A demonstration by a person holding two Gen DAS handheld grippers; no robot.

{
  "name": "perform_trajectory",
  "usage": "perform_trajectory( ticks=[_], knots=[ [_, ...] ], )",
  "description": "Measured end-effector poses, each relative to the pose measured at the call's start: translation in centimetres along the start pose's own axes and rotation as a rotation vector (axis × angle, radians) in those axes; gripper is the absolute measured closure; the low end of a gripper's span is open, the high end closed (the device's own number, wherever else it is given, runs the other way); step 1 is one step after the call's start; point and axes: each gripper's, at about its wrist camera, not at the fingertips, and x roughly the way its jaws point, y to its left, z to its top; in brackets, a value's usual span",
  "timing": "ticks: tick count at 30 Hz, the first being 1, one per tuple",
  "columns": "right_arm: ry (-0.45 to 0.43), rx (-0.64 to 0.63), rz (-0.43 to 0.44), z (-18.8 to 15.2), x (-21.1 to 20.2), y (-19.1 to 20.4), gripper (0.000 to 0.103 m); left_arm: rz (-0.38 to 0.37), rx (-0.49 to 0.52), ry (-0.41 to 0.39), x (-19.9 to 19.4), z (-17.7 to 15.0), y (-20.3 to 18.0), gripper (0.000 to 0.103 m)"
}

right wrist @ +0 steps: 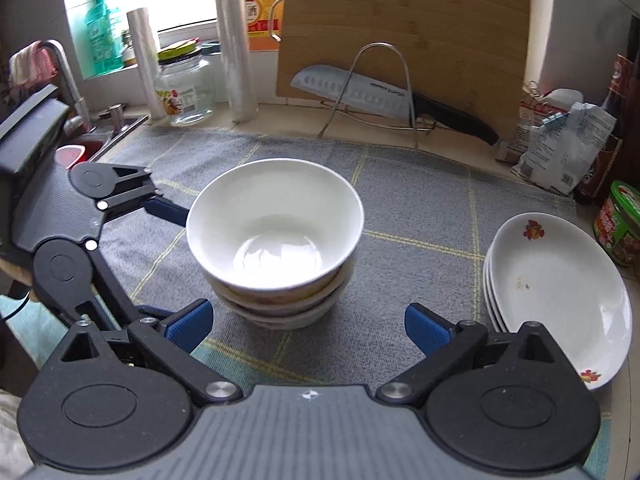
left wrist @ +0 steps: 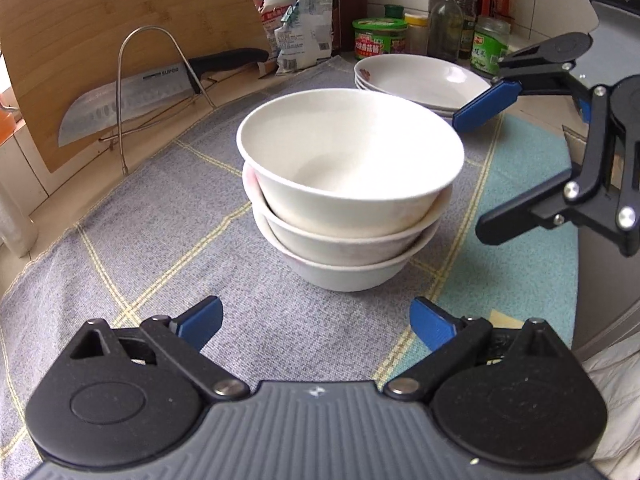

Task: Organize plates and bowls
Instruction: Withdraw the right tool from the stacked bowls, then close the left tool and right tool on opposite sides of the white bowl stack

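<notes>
Three white bowls (left wrist: 348,184) stand nested in one stack in the middle of a grey checked cloth (left wrist: 168,240). My left gripper (left wrist: 316,322) is open just in front of the stack, with nothing between its blue pads. My right gripper (left wrist: 486,168) reaches in from the right, open, one blue pad near the top bowl's rim. In the right wrist view the bowl stack (right wrist: 276,240) sits just ahead of my open right gripper (right wrist: 308,326), and my left gripper (right wrist: 164,260) stands open at its left. Several white plates (right wrist: 560,276) with flower prints are stacked to the right; the same plates (left wrist: 416,80) lie behind the bowls.
A bamboo cutting board (right wrist: 404,36) leans at the back, with a knife (right wrist: 360,92) in a wire rack before it. Jars and bottles (left wrist: 452,28) and food bags (left wrist: 300,28) crowd the corner by the plates. A glass jar (right wrist: 186,88) and sink (right wrist: 100,136) lie far left.
</notes>
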Motion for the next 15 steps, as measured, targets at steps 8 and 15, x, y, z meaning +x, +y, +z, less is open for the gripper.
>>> perform_trajectory(
  ticks=[8, 15],
  knots=[
    [0.066, -0.169, 0.068, -1.1, 4.8, -2.1, 0.0, 0.02, -0.075, 0.056, 1.8, 0.4, -0.5, 0.001],
    [0.081, -0.258, 0.156, -1.3, 6.5, -3.2, 0.0, 0.031, -0.12, 0.016, 1.7, -0.1, -0.4, 0.0]
  ],
)
